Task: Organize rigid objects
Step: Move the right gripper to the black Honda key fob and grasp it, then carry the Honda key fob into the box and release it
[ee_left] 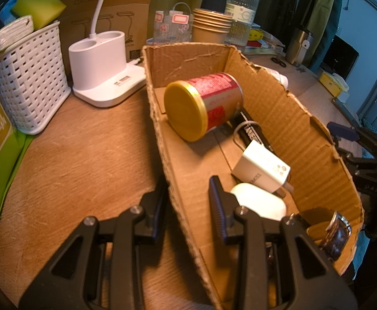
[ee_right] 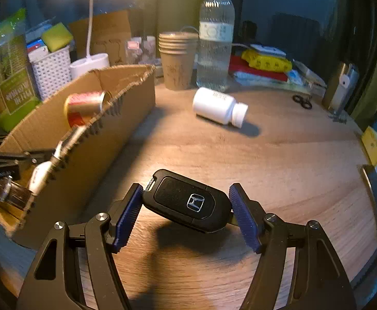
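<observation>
box already holding can, charger | left tongs clamping box wall | right tongs gripping car key | pill bottle waiting on worktop at 1 o'clock

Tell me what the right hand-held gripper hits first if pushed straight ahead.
Past the car key between its pads, probably bare tabletop; the white pill bottle lies farther ahead, depth unclear.

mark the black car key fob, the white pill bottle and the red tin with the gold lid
black car key fob (ee_right: pixel 188 201), right wrist view, top face.
white plastic pill bottle (ee_right: pixel 214 105), right wrist view, side of body.
red tin with gold lid (ee_left: pixel 185 111), left wrist view, lid.
</observation>
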{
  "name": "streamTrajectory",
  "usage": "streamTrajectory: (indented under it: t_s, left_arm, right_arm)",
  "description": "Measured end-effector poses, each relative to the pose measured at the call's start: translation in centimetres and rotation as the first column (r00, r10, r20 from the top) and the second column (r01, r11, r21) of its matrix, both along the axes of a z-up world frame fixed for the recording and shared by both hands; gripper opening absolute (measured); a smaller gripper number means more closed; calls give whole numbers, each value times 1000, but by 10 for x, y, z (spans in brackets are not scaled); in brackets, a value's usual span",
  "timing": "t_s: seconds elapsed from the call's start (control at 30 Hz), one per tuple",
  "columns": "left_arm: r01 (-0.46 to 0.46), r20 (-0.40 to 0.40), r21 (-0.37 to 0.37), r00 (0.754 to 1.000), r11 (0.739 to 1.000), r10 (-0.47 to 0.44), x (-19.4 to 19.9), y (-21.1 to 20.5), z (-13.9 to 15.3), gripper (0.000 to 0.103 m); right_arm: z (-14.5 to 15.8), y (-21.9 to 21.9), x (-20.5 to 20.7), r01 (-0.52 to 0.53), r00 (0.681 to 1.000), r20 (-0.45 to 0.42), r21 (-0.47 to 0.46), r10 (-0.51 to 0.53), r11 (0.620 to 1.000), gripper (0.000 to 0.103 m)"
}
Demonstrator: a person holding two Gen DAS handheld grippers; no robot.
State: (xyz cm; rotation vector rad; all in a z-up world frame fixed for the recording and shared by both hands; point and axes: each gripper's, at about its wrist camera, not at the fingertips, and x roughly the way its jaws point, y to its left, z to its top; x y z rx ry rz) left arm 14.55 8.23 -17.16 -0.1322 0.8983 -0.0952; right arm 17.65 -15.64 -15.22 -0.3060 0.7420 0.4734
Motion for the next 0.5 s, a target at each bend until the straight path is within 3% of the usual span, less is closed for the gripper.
streamTrajectory:
  t_s: [0.5]
  left_arm:
    - [3, 1, -3, 1000, 1000, -3, 0, 0, 0, 34]
  right_arm:
    - [52, 38, -23, -108, 987, 120, 33, 104, 994, 72]
